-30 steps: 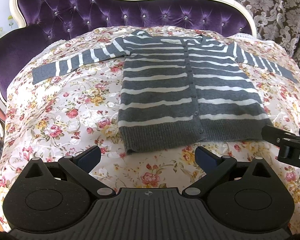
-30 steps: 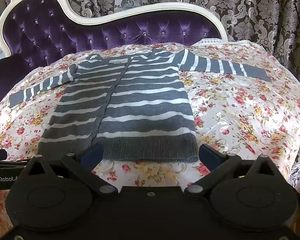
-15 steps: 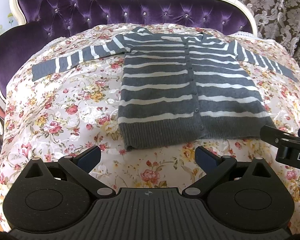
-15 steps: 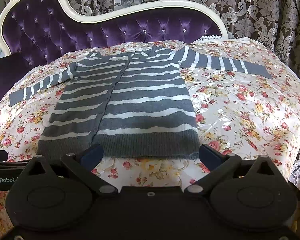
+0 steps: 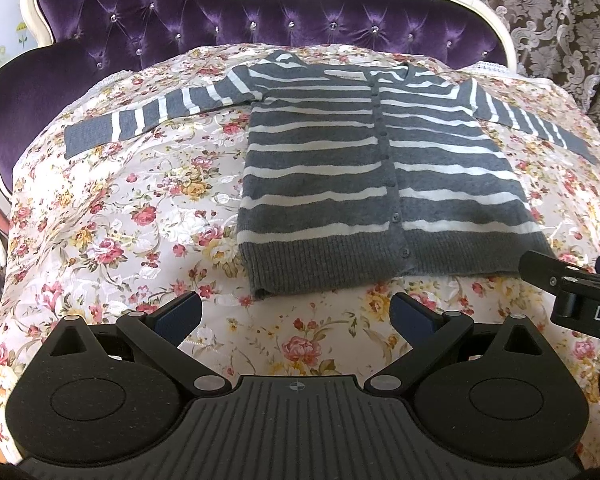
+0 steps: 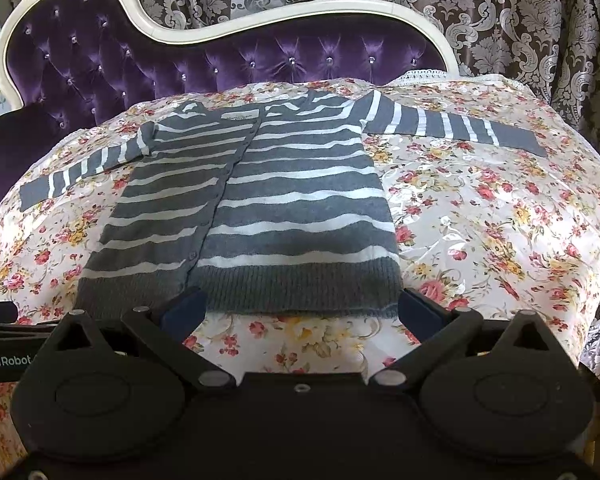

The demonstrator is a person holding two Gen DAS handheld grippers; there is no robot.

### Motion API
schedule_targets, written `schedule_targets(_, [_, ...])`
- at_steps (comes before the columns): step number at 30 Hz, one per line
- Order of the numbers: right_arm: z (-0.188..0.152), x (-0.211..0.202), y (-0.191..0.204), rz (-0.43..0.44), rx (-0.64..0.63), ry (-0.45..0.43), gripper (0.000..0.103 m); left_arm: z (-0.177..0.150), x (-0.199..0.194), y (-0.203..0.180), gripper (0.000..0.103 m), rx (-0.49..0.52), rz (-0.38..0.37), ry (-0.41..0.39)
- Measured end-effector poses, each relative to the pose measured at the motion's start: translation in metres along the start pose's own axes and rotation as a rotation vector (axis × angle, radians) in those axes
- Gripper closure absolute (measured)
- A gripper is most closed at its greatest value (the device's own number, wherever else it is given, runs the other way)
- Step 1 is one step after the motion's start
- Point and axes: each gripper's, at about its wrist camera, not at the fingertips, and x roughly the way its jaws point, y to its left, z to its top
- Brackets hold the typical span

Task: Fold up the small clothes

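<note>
A small grey cardigan with white stripes (image 5: 380, 184) lies flat and buttoned on a floral sheet, both sleeves spread out sideways; it also shows in the right wrist view (image 6: 260, 216). My left gripper (image 5: 296, 314) is open and empty, just short of the hem's left part. My right gripper (image 6: 300, 308) is open and empty, its fingertips at the hem's right part; I cannot tell if they touch it. The right gripper's body (image 5: 572, 292) shows at the right edge of the left wrist view.
The floral sheet (image 5: 120, 220) covers a purple tufted sofa with a cream frame (image 6: 220, 60). Patterned curtains (image 6: 520, 20) hang behind it. The sheet drops away at the right edge (image 6: 596, 240) and the left edge (image 5: 4, 260).
Both grippers have drawn back a little from the sofa back and tilted, so the cardigan sits lower in both views. Jaws stay open.
</note>
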Motion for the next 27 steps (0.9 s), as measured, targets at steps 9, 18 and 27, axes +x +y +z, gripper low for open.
schedule_targets(9, [0.001, 0.002, 0.003, 0.006, 0.000, -0.002, 0.001, 0.000, 0.001, 0.002, 0.002, -0.004, 0.002, -0.001])
schedule_targets(18, [0.008, 0.001, -0.001, 0.020, 0.009, -0.044, 0.001, 0.009, -0.004, 0.006, 0.002, -0.034, -0.019, -0.063])
schedule_targets(27, [0.020, 0.005, -0.011, 0.034, 0.027, -0.095, 0.001, 0.025, -0.003, 0.002, 0.002, -0.004, -0.004, -0.137])
